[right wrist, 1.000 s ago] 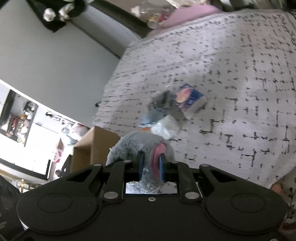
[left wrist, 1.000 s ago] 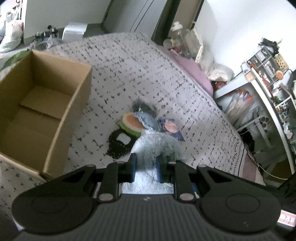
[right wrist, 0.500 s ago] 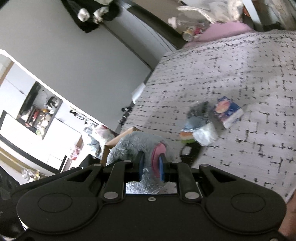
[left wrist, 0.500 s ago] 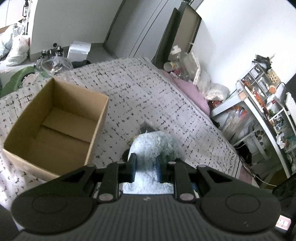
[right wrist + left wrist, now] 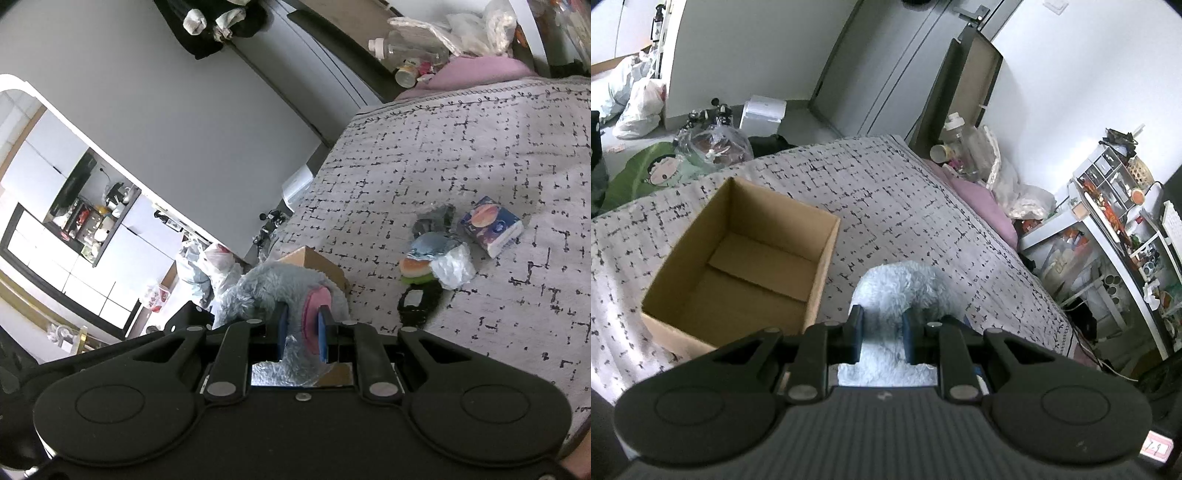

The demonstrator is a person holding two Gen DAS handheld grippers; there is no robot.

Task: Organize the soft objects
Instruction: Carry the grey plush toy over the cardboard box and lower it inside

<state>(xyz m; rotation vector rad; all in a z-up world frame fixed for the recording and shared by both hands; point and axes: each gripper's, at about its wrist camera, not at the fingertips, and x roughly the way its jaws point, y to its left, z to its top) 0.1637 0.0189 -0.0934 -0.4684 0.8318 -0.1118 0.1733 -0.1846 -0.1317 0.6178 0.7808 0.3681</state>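
A fluffy grey-blue plush toy [image 5: 905, 291] with a pink patch [image 5: 316, 306] is held in the air by both grippers. My left gripper [image 5: 882, 321] is shut on its furry body. My right gripper [image 5: 301, 325] is shut on the part with the pink patch. An open, empty cardboard box [image 5: 742, 266] stands on the patterned bedspread [image 5: 886, 206] to the left of the plush; its corner [image 5: 314, 262] shows behind the plush in the right wrist view. A small pile of soft items [image 5: 432, 262] and a tissue pack [image 5: 493, 225] lie on the bed to the right.
A black lacy item [image 5: 419, 302] lies beside the pile. A pink pillow [image 5: 982, 199] and bottles [image 5: 955, 138] sit at the bed's far end. Cluttered shelves [image 5: 1119, 221] stand right of the bed. Bags [image 5: 639, 99] lie on the floor at the left.
Both grippers have lifted the plush well above the bed and away from the pile. The box now shows in full in the left wrist view, further off.
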